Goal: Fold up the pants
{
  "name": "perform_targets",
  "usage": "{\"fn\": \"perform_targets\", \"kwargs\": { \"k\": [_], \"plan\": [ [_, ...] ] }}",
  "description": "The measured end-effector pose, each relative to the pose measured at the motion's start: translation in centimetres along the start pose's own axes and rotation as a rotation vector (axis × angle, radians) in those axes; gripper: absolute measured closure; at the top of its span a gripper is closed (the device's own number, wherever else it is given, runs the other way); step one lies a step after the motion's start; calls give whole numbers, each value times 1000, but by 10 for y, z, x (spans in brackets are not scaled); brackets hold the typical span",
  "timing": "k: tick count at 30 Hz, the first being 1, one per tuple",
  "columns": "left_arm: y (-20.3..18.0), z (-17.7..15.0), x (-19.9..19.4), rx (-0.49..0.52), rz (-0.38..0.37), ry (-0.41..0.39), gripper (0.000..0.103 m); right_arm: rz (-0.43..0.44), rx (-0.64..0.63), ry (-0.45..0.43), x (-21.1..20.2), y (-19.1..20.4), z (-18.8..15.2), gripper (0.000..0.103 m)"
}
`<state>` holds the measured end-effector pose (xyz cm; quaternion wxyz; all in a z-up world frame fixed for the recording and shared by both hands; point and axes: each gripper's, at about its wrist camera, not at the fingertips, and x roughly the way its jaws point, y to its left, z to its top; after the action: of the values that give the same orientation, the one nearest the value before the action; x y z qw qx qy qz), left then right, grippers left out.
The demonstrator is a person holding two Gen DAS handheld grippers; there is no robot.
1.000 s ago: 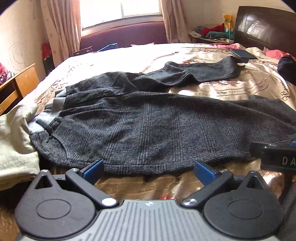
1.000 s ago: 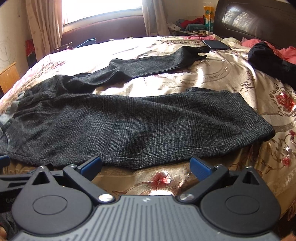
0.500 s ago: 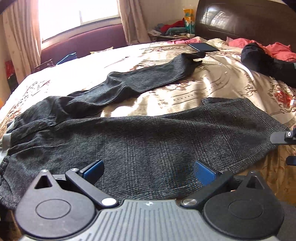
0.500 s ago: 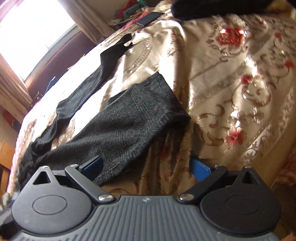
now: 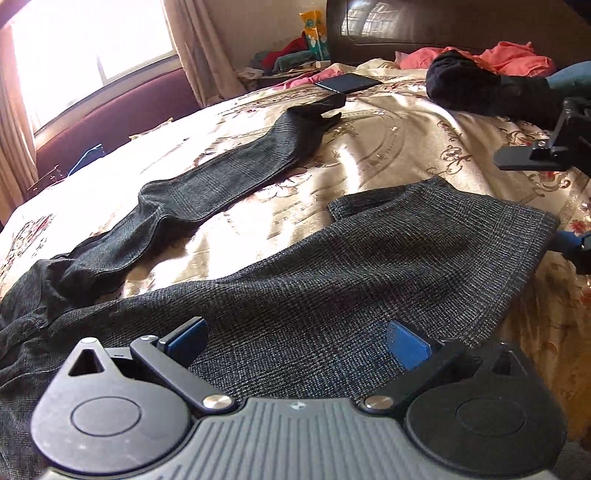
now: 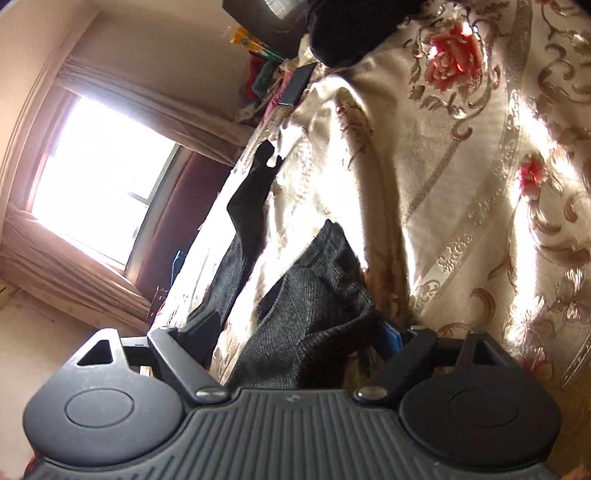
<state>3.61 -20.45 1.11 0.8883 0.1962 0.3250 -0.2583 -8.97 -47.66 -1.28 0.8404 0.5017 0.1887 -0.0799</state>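
Here the dark pants (image 5: 369, 266) lie spread flat on the flowered bedspread (image 5: 406, 147). The left gripper (image 5: 295, 341) hovers over the near leg, fingers spread wide. The right gripper (image 6: 295, 332), rolled sideways, has its fingers spread around that leg's hem.

Home bedroom: floral bedspread (image 5: 399, 140) under dark headboard (image 5: 424, 33), curtained window (image 5: 92, 48) left of it, clothes heaped beside.

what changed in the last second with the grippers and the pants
The right gripper swung to the cuff end of the dark grey checked pants, rolled sideways, its open jaws now straddling the hem. The left gripper moved right along the near leg, still open. The pants stay spread on the floral bedspread.
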Motion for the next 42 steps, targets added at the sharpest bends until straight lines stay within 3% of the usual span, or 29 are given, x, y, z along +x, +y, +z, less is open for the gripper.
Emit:
{"fn": "perform_targets", "kwargs": {
  "k": [2,5,9,12,15,17,19,20,22,29,33,38,40,42],
  "plan": [
    [-4,1,2,23,2,4,0,17,17,64,12,-4,10,17],
    [-7,1,2,36,2,-7,0,87,-30,81,7,1,21,17],
    [-11,2,6,30,-17,-3,0,-30,-82,97,29,-2,48,18],
    [-13,3,9,31,-25,-5,0,-68,-104,155,61,-6,61,30],
    [-13,4,10,26,-29,-6,0,-143,-188,205,85,0,64,34],
    [-11,3,12,24,-29,-3,0,-222,-284,234,87,13,61,43],
    [-9,3,13,16,-29,-3,0,-286,-428,239,74,31,56,72],
    [-7,3,14,8,-34,-1,0,-287,-460,232,69,36,54,74],
    [-5,3,17,-2,-42,2,0,-247,-492,255,67,41,52,74],
    [-2,7,18,-8,-34,-14,0,-314,-636,281,112,53,61,71],
    [-2,6,22,-17,-46,-2,0,-329,-692,335,131,44,63,60],
    [-5,5,24,5,-48,-7,0,-287,-718,329,143,45,63,46],
    [-5,6,23,14,-42,-13,0,-290,-751,354,147,49,59,47],
    [-3,6,22,14,-40,-15,0,-310,-778,377,147,52,57,58]
  ]
}}
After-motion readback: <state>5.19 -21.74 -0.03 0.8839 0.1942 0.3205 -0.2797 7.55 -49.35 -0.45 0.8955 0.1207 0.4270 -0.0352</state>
